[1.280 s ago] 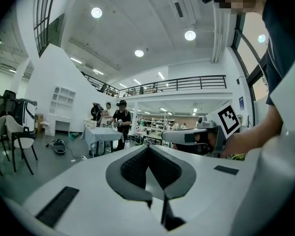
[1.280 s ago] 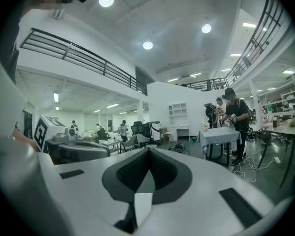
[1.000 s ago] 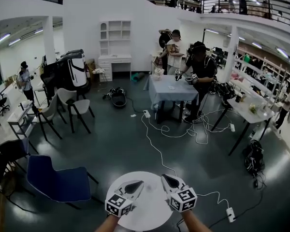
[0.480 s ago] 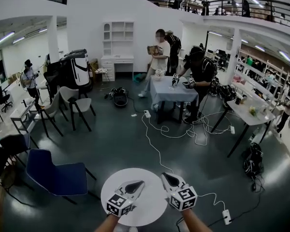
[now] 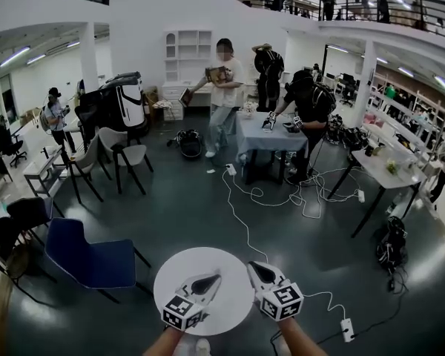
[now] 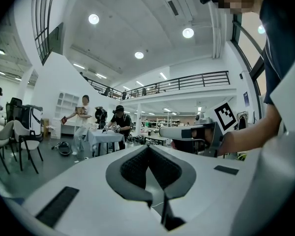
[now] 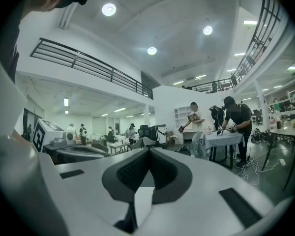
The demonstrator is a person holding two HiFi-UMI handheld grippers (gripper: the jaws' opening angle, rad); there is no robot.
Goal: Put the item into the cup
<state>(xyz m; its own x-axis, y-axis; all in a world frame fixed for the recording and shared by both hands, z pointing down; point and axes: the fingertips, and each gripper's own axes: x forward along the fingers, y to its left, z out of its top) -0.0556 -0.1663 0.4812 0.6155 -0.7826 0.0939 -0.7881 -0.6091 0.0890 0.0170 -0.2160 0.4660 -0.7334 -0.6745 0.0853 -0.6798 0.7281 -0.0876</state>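
No cup and no item show in any view. In the head view both grippers hover over a small round white table [image 5: 179, 284] at the bottom of the frame. My left gripper [image 5: 216, 277] is shut, with nothing between its dark pads [image 6: 132, 166]. My right gripper [image 5: 251, 266] is also shut and holds nothing, and its pads [image 7: 132, 170] meet at the tip. The two point forward side by side, a short gap apart. The left gripper view shows the right gripper [image 6: 187, 132] beside it, and the right gripper view shows the left gripper [image 7: 78, 154].
A blue chair [image 5: 93, 262] stands left of the round table. A white cable [image 5: 241, 217] runs across the dark floor to a power strip [image 5: 346, 328] at the right. Farther off, people stand at a cloth-covered table [image 5: 271, 136]. More chairs [image 5: 126, 158] are at the left, and a long table [image 5: 386, 173] and a backpack [image 5: 391, 243] at the right.
The head view has shifted, so the round table sits a little higher and more to the left. A far person holding a book walked left. Both grippers keep the same shut pose.
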